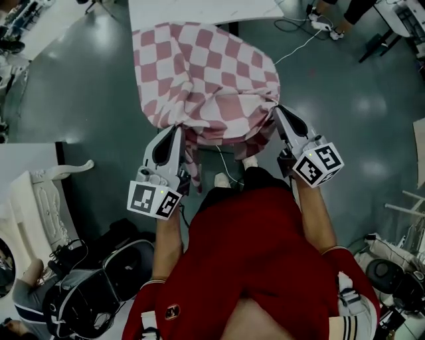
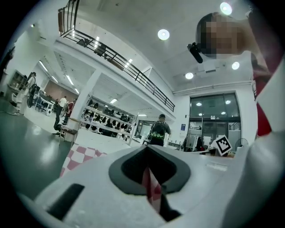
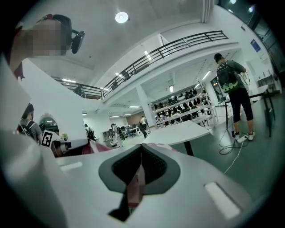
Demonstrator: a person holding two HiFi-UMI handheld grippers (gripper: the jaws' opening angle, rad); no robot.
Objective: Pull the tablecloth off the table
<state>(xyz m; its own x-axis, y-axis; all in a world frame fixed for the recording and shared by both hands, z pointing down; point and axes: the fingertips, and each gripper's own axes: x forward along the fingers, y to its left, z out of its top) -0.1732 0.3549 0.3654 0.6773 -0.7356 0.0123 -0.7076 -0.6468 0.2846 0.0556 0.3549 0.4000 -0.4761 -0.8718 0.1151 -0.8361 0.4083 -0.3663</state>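
A red-and-white checked tablecloth hangs bunched in the air in front of a white table, whose bare top shows at the back. My left gripper is shut on the cloth's near left corner. My right gripper is shut on the near right corner. In the left gripper view a strip of the tablecloth is pinched between the closed jaws, and more checks show at the left. The right gripper view shows a fold of the tablecloth clamped between its jaws.
The person in a red shirt stands on a grey-green floor, shoes just under the cloth. A white ornate chair and black bags lie at the left. Cables run at the back right. Another person stands by a far table.
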